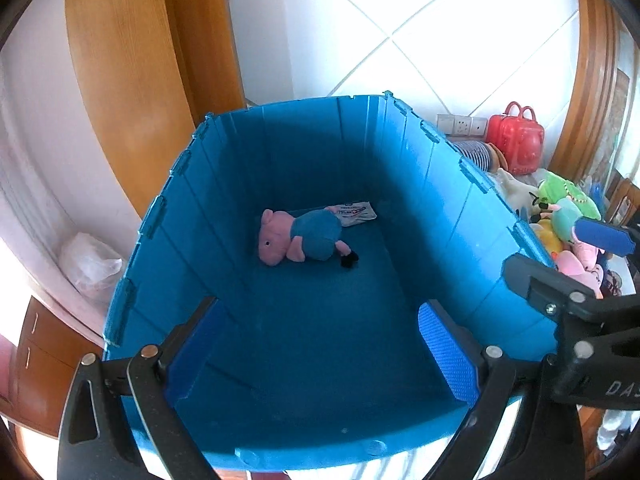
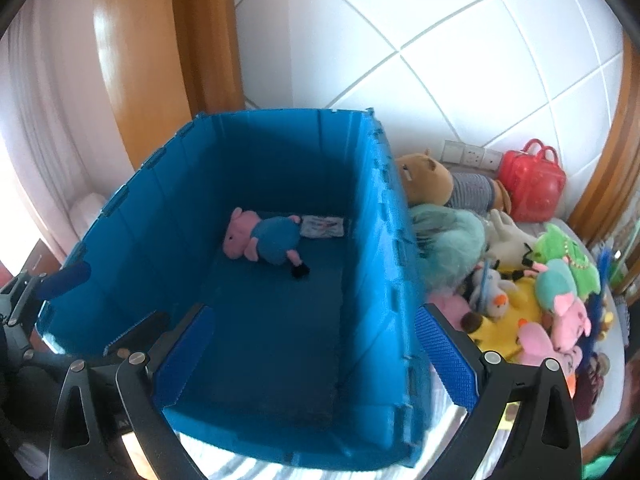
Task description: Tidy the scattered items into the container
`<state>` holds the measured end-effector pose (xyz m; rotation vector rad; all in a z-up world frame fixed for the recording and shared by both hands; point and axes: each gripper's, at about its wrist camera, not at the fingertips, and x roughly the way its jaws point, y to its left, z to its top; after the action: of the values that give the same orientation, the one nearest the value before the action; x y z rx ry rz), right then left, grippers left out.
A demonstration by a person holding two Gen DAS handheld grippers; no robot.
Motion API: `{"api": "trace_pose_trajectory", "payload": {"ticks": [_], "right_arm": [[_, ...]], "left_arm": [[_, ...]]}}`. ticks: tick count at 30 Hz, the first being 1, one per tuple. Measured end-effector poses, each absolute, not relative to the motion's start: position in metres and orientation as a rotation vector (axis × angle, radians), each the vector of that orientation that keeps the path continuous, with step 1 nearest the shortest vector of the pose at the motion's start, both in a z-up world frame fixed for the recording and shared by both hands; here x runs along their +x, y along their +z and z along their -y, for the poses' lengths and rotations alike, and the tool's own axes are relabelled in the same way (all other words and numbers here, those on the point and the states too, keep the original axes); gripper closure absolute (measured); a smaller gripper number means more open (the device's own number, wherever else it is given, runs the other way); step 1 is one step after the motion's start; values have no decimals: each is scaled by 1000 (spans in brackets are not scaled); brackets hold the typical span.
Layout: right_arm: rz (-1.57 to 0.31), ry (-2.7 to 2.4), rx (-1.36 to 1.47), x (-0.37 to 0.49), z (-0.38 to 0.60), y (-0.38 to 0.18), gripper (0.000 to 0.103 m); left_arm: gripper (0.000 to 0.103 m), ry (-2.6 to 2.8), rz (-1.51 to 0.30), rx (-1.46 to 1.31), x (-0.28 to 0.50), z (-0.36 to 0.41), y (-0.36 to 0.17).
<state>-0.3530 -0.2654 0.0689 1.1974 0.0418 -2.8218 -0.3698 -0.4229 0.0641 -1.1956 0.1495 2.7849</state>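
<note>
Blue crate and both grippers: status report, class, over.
Left gripper and right gripper: jaws open, empty. Blue crate holds one pig plush. Toy pile waits outside. Nothing blocking.

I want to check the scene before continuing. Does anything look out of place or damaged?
Nothing looks damaged. The blue container holds only one pink pig plush lying on its side, and a flat white packet beside it. The pile of plush toys lies outside, to its right. Both grippers are open and empty.
</note>
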Motion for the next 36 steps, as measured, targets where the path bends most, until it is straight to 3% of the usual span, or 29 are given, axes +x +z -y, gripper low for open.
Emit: {"api": "trace_pose_trajectory", "payload": {"ticks": [10,36], "right_arm": [[13,-2861,1152,-314,188,74,1],[194,-3065,1213,-187,-72,55,1]], "left_arm": [[4,2784,-126,-1157,-340,357,71],[4,2593,-231,-1028,-255,99,58]]}}
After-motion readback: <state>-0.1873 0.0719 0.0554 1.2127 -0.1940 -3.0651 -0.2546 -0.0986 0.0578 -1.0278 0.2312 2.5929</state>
